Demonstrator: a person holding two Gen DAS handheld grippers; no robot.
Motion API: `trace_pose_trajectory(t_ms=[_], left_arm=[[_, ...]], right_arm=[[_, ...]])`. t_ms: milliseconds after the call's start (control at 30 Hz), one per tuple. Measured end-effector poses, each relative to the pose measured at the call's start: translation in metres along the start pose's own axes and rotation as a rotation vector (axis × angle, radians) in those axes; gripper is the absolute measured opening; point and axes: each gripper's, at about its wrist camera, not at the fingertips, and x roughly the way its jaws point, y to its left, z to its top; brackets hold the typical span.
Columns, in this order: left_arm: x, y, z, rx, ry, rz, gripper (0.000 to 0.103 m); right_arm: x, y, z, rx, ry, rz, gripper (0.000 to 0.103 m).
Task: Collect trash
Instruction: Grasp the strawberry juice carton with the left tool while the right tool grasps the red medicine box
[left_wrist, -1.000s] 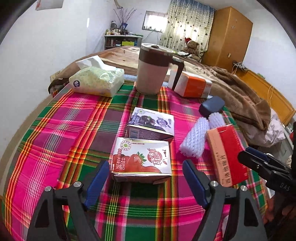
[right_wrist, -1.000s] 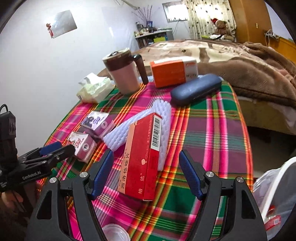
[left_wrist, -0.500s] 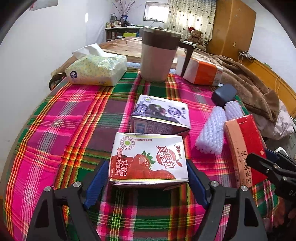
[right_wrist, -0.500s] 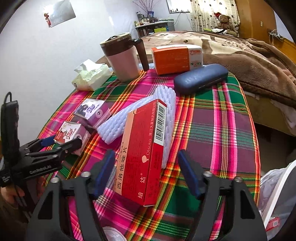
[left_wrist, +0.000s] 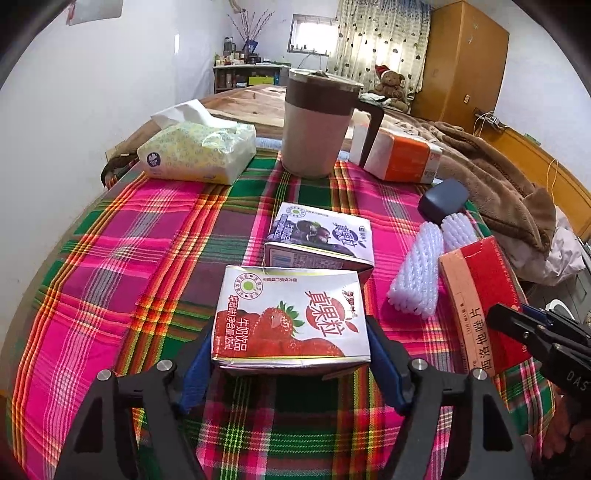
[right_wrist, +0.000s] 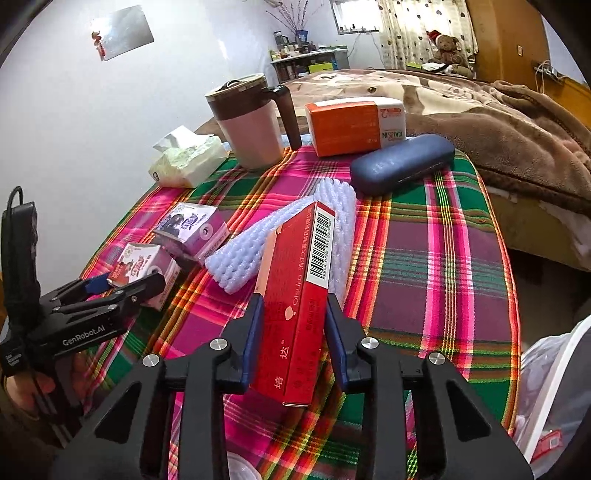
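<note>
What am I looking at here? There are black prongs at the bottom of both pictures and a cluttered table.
There is no robot: a person holds a hand-held two-finger gripper in each hand, each with a fisheye camera looking along its fingers. The prongs are those fingers.

The left view shows the left gripper closed around a strawberry carton. The right view shows the right gripper clamped on a red box, tilted up off the cloth.

On the plaid tablecloth also lie a purple carton, white foam netting, a tissue pack, a mug, an orange box and a dark blue case. A white bag hangs at the right edge, probably for the trash.
</note>
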Motion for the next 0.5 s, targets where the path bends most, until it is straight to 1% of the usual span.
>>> trace_pose_trajectory(t_ms=[167,400,500], left_arm=[[-0.009,-0.001,-0.003,-0.007,-0.015,0.005,0.074],[-0.026,-0.012,-0.008,0.014,-0.03,-0.022,0.074],[-0.032,-0.018,-0.01,0.023,-0.037,-0.034,0.074]], right_arm=[[-0.003,0.003,-0.001,-0.019,-0.006,-0.022,0.03],[-0.01,0.008,-0.002,-0.033,-0.028,-0.012,0.019],[-0.013,0.01,-0.003,-0.041,-0.035,-0.015,0.018]])
